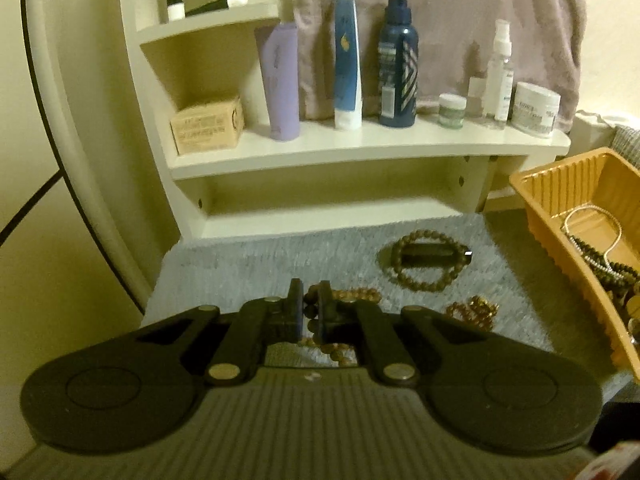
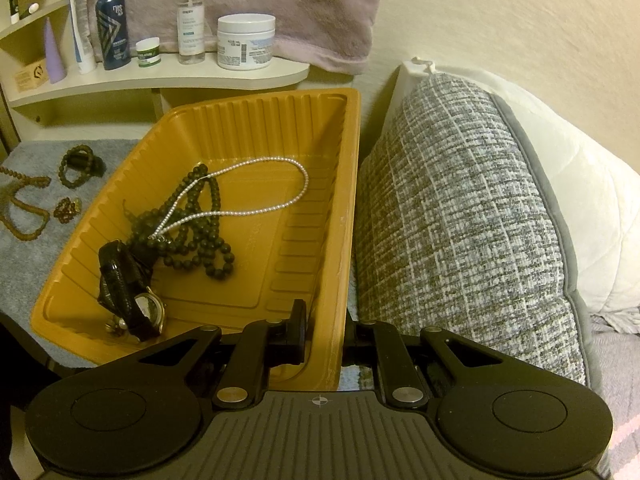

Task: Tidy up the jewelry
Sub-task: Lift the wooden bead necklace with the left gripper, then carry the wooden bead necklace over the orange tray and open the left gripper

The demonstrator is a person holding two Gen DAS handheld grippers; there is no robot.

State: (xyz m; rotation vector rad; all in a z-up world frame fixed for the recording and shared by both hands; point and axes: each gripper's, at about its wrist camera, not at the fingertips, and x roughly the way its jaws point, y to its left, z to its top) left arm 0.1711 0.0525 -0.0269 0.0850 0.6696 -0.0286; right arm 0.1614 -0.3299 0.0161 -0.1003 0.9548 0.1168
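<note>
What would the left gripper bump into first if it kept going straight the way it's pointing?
Probably the grey towel just past its tips. The left gripper, shut on the brown bead necklace, points down at it. The white shelf stands further back. Depth is hard to judge.

One tray (image 2: 348, 184); one pearl strand (image 2: 256, 168); one watch (image 2: 132, 292); one pillow (image 2: 460, 220); two grippers (image 1: 310, 312) (image 2: 324, 332).

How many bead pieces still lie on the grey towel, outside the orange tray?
3: a long brown bead strand pinched in the left tongs, a bead bracelet around a dark clip, and a small amber cluster near the tray. Others may be hidden.
</note>
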